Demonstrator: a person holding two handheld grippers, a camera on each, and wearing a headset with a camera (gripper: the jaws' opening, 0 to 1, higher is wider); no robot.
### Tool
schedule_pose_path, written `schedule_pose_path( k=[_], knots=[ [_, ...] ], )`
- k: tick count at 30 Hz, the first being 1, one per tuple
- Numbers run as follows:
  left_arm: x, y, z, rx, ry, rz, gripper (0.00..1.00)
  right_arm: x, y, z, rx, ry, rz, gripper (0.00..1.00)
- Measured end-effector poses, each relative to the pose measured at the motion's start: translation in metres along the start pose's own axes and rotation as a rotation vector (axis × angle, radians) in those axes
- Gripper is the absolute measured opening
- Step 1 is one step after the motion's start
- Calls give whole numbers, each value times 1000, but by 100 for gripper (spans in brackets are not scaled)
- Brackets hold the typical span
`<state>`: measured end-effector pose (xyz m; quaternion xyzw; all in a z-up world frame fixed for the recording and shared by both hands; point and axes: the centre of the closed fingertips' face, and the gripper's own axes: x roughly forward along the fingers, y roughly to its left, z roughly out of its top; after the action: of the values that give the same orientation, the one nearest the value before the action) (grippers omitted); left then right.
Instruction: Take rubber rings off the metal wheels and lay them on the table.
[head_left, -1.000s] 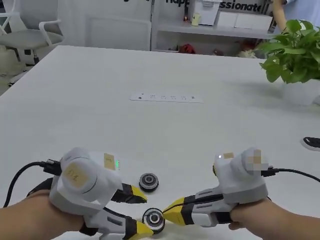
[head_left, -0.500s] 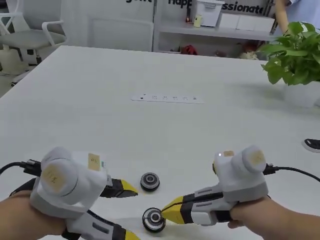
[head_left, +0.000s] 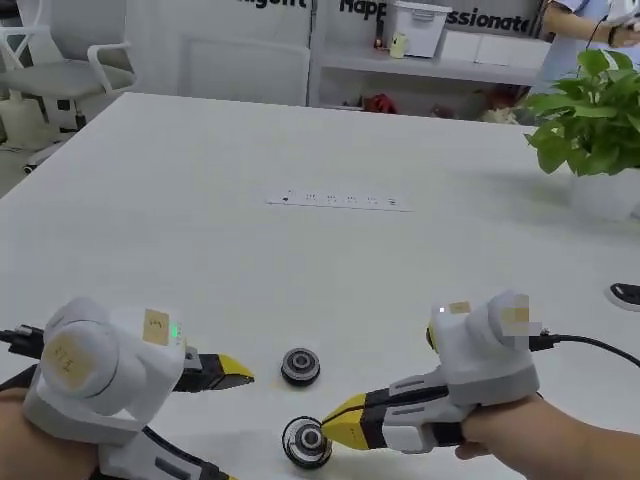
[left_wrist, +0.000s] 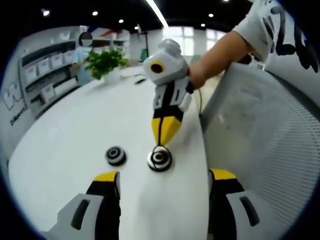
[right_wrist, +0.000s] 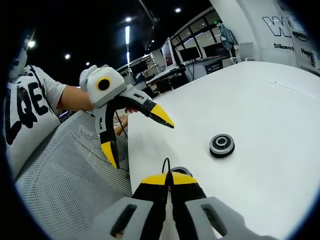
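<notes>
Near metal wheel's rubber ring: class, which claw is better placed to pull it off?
Right. The right claw is shut on the thin black rubber ring at the near metal wheel; the left claw stands open, apart.

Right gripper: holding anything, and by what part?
The right gripper pinches a loop of the rubber ring at the near wheel; the left gripper is open, empty.

Two small metal wheels, both lying flat on the white table (head_left: 330, 270) close to its near edge, hub up, each a silvery centre with dark bands round it. The far wheel (head_left: 300, 365) sits on its own, black band snug all the way round. The near wheel (head_left: 306, 440) is just beside it, and a thin black rubber ring (right_wrist: 165, 159) loops up off it, pinched in the closed tips of the right gripper (head_left: 328, 424).
</notes>
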<state>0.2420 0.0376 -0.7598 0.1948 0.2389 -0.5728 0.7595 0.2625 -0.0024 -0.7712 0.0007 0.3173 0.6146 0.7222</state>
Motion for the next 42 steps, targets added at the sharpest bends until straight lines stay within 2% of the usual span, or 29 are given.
schedule_pose_path(
  k=[9, 14, 29, 42],
  knots=[
    [-10, 3, -5, -36, -19, 23, 82, 6, 5, 10, -7, -7, 16, 0],
    [-13, 5, -9, -50, -25, 37, 85, 11, 6, 19, 6, -35, 25, 0],
    [-23, 11, -15, -78, -34, 84, 90, 31, 3, 25, 1, -23, 29, 0],
    [-28, 15, -18, -99, -39, 110, 91, 52, 4, 24, -15, 5, 33, 0]
  ],
)
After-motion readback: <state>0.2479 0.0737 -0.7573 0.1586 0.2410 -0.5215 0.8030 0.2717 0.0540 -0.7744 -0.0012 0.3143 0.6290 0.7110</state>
